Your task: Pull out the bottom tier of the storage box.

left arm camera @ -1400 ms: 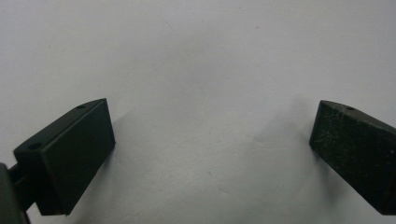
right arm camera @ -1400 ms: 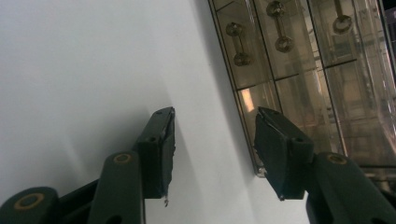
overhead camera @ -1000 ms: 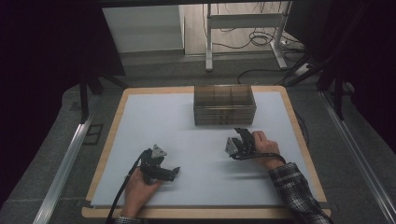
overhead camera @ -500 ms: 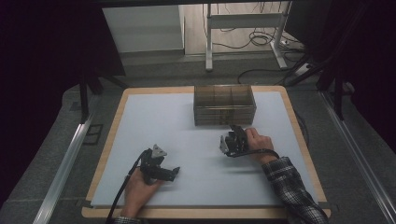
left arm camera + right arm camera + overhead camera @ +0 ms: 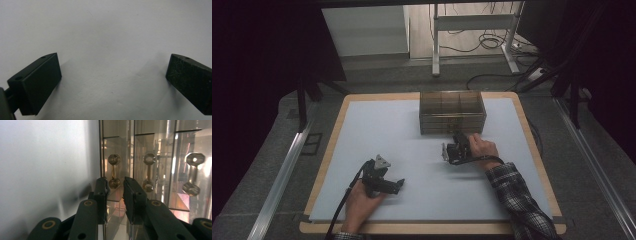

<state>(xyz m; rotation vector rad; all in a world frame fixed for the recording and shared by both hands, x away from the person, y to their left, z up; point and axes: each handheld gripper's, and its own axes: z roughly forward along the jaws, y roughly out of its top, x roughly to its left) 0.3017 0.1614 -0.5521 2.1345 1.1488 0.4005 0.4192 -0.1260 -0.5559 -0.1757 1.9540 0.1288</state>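
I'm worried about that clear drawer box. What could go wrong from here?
1. The right tongs sit at a thin drawer handle with only their tips around it, so they may slip off.
2. The drawer box stands unheld, and the left tongs are open and far from it. A pull might drag the whole box.

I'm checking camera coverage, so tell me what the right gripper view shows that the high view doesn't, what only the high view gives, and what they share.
Right gripper view alone: the drawer handles on the clear drawer box's front, dumbbell-shaped and brass-coloured, and the right gripper's jaws nearly closed with a narrow gap, close to the lowest handle.

High view alone: the left gripper resting near the table's near edge, the person's plaid sleeve, and the wooden table border.

Shared: the clear drawer box, the right gripper, and the white table surface.
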